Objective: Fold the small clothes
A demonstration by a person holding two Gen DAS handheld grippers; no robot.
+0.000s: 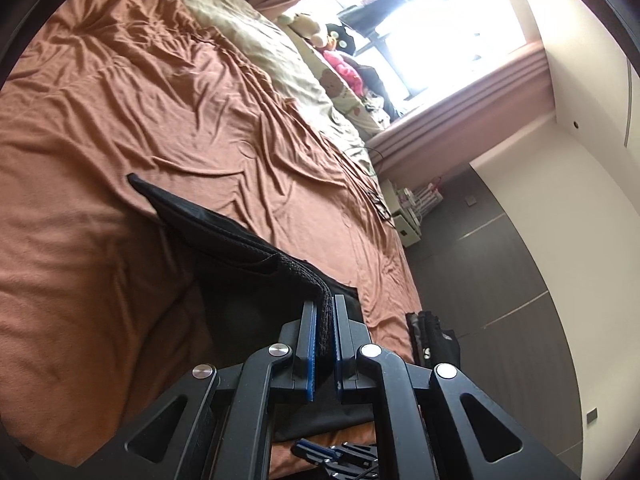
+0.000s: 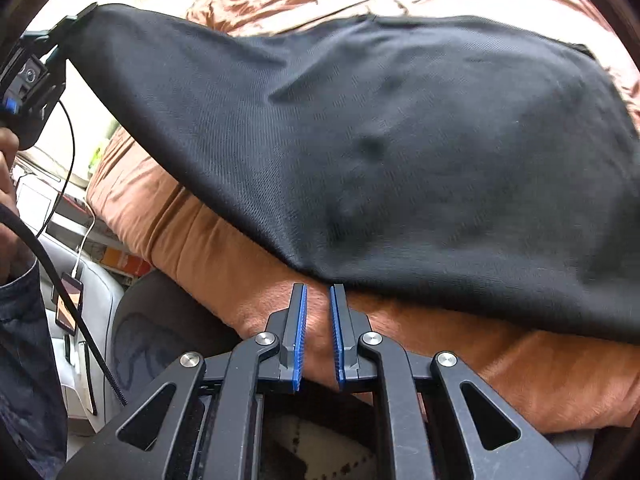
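Quick one from the remote seat: my left gripper point(image 1: 324, 312) is clamped tight on a ribbed hem corner of the black garment point(image 2: 380, 140), holding that corner up off the bed point(image 1: 140, 120). The rest of the cloth drapes across the brown sheet near the bed's front edge. My right gripper point(image 2: 318, 300) sits at the near edge of the cloth with its blue pads point(image 2: 299, 340) nearly together and nothing between them that I can see, just the sheet showing in the gap, so I'd call it closed on air. To my eye the step is carrying the lifted corner over to make a fold. What I'd watch for is keeping the pull gentle so the far side doesn't drag and bunch up. The free gripper should pin or grab the near edge, then the corner can land squarely on the opposite edge instead of skewed.
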